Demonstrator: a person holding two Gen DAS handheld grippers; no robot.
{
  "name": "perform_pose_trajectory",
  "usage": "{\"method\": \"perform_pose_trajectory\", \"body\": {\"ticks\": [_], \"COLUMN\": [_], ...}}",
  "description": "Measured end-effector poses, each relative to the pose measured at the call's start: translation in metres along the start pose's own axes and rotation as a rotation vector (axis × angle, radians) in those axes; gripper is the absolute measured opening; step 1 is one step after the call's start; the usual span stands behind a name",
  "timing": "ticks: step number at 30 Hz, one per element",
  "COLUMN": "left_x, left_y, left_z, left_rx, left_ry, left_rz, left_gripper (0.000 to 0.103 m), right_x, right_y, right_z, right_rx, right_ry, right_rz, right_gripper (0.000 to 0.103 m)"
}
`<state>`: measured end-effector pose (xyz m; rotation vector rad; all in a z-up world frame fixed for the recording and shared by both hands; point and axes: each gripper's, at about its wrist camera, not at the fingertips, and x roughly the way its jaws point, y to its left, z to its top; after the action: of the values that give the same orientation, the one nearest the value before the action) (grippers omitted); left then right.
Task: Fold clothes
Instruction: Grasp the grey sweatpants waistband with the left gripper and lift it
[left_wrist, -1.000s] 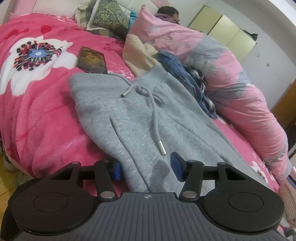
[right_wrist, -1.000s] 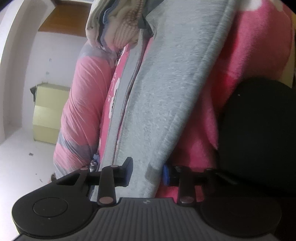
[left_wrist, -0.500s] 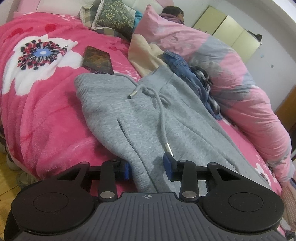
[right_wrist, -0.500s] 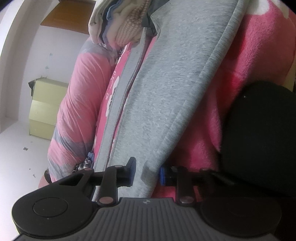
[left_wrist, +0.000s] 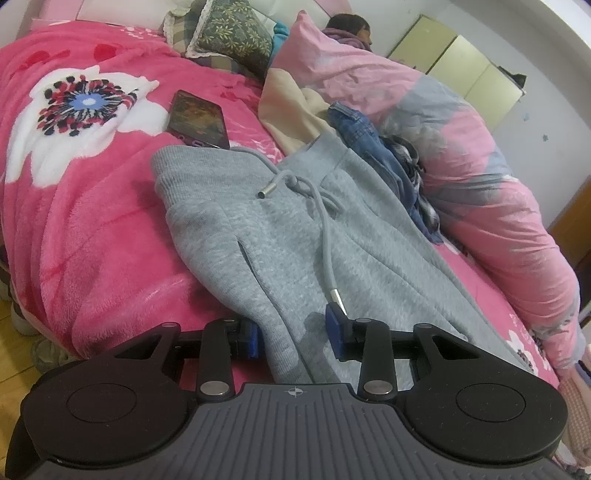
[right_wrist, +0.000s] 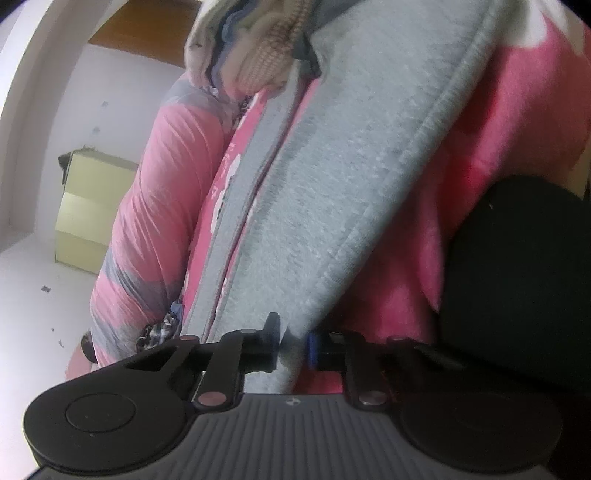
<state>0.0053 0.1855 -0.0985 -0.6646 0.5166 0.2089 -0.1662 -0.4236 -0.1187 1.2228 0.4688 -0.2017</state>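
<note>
Both tongs have just been closing on the grey sweatpants (left_wrist: 295, 236).
Left tongs (left_wrist: 293, 338) bracket a fold, contact unclear; right tongs (right_wrist: 293, 345) pinch blurred fabric, whose end is cut off.

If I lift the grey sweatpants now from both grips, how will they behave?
Likely floppy: the grey sweatpants lie in soft folds, so the middle should sag. The drawstring lies loose and will probably dangle. The thick fleece bunches between the left hand-held gripper pads, so slipping seems unlikely.

Soft even light, fisheye-warped, right view blurred
</note>
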Motion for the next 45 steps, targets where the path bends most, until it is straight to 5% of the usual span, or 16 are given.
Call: {"method": "perform_pose_trajectory", "body": {"ticks": [7, 19, 27, 38, 43, 45], "left_x": [-0.008, -0.019, 0.027, 0.194, 0.252, 0.253], "left_y": [-0.002, -0.046, -0.085, -0.134, -0.113, -0.101], "left_z": [0.005, 0.03, 0.069, 0.109, 0.108, 0.109], "left_rx": [0.0, 0.106, 0.177, 0.275, 0.142, 0.071], "left_ry": [-0.027, -0.216, -0.277, -0.083, 0.09, 0.094], "left_rz": [0.021, -0.046, -0.113, -0.012, -0.021, -0.083], "left_gripper": [0.01, 0.007, 0.006, 0.006, 0.03, 0.043], "right_x": [-0.007, 0.009, 0.069, 0.249, 0.342, 0.354], "right_y": [0.025, 0.108, 0.178, 0.218, 0.178, 0.162], "right_z": [0.01, 0.043, 0.082, 0.147, 0.153, 0.153], "right_rx": [-0.137, -0.323, -0.452, -0.467, -0.368, -0.317], "right_ry": [-0.043, -0.131, -0.155, -0.057, 0.099, 0.144], "right_rz": [0.016, 0.064, 0.063, -0.034, -0.19, -0.206], "right_gripper": [0.005, 0.004, 0.004, 0.004, 0.008, 0.009]}}
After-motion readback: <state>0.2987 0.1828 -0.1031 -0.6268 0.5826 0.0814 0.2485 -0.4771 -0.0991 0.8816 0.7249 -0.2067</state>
